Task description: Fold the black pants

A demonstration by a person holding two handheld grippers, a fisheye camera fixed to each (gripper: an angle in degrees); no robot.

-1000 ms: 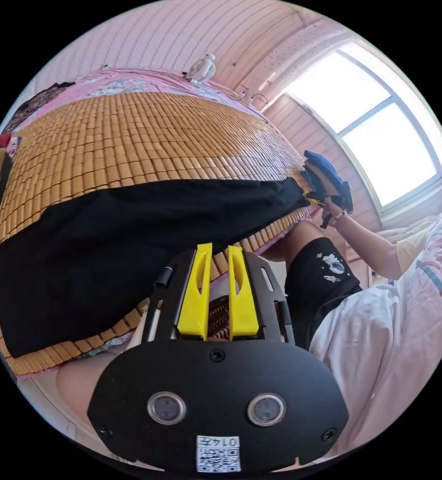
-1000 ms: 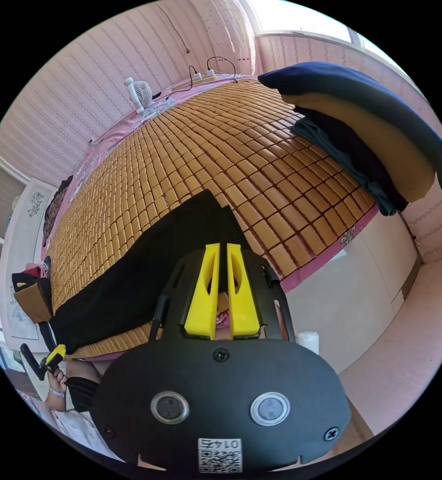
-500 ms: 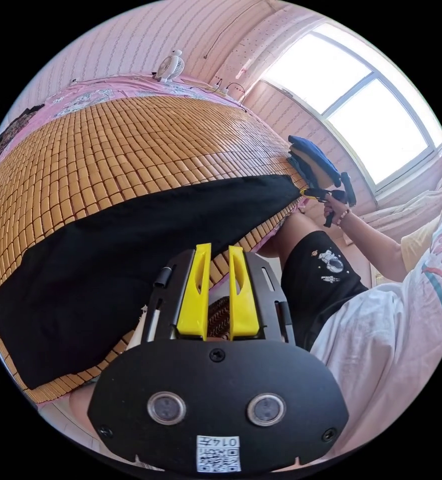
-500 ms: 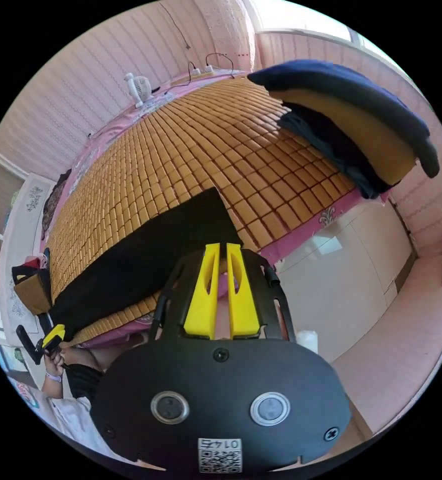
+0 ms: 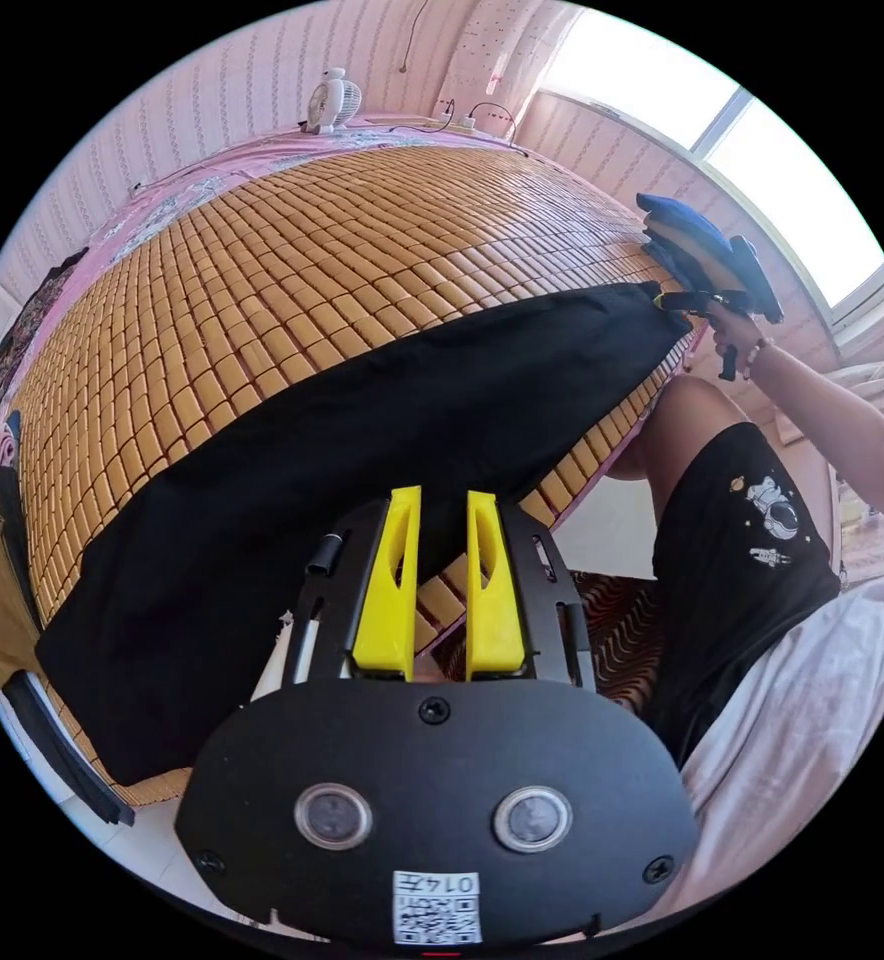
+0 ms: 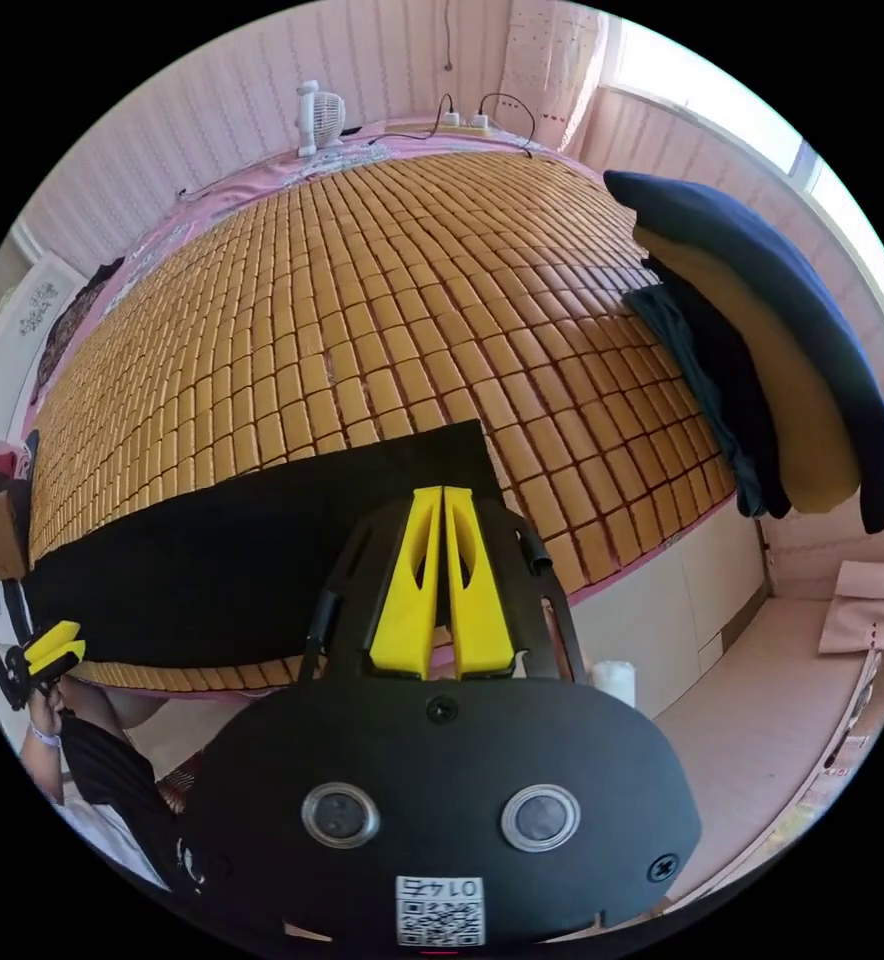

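The black pants [image 5: 362,420] lie stretched out flat in a long strip along the near edge of a bamboo mat [image 5: 262,260] on the bed. My left gripper [image 5: 440,495] is open, its yellow jaw tips over the pants' near edge with nothing between them. In the right gripper view it [image 6: 62,643] hangs just off the far-left end of the pants [image 6: 242,560]. My right gripper [image 6: 442,492] has its jaws pressed together on the pants' corner. In the left gripper view it [image 5: 674,298] meets the pants' far tip.
A stack of folded clothes [image 6: 782,350], navy on top, sits at the mat's right edge. A small fan [image 6: 319,112] and a power strip [image 6: 462,120] stand at the bed's far side. A person's leg in black shorts [image 5: 752,560] stands beside the bed.
My right jaws have closed from a narrow gap to touching at the pants' corner. My left jaws have spread a little wider. Both cameras have swung to look more over the bed.
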